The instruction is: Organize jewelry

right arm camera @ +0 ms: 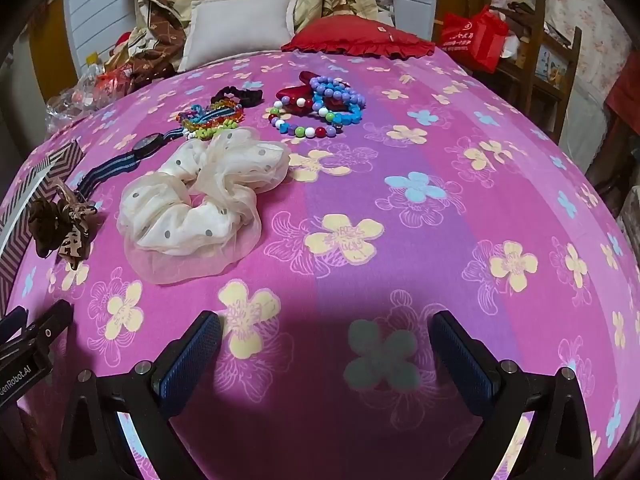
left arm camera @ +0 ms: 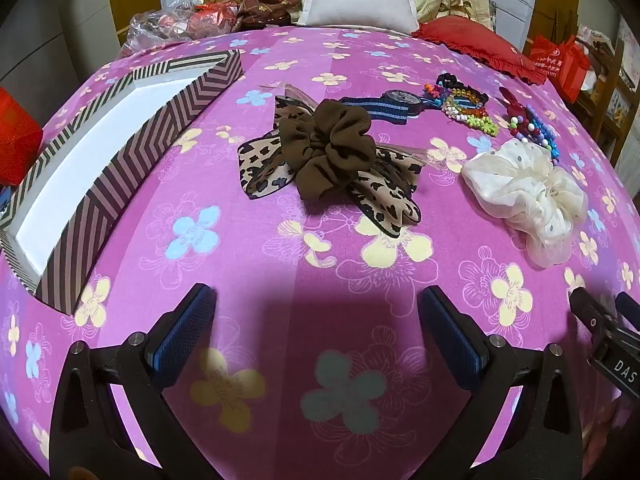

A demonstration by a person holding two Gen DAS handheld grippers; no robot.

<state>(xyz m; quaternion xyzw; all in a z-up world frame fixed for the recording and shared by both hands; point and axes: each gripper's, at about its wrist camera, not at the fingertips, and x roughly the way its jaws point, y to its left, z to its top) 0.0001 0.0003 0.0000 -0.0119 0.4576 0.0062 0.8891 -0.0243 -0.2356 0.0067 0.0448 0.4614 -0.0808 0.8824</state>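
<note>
Scrunchies (left arm camera: 326,146), watch (left arm camera: 400,98) & beads (right arm camera: 320,110) lie well ahead of both grippers' jaws, spread wide, nothing between.

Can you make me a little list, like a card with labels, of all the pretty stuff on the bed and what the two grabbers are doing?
surface: pink flowered bedsheet
box: striped box, open, at left
near box: brown scrunchie on a leopard-print bow
middle: white dotted scrunchie
behind it: watch, bead bracelets
left gripper: open, holding nothing
right gripper: open, holding nothing
</note>
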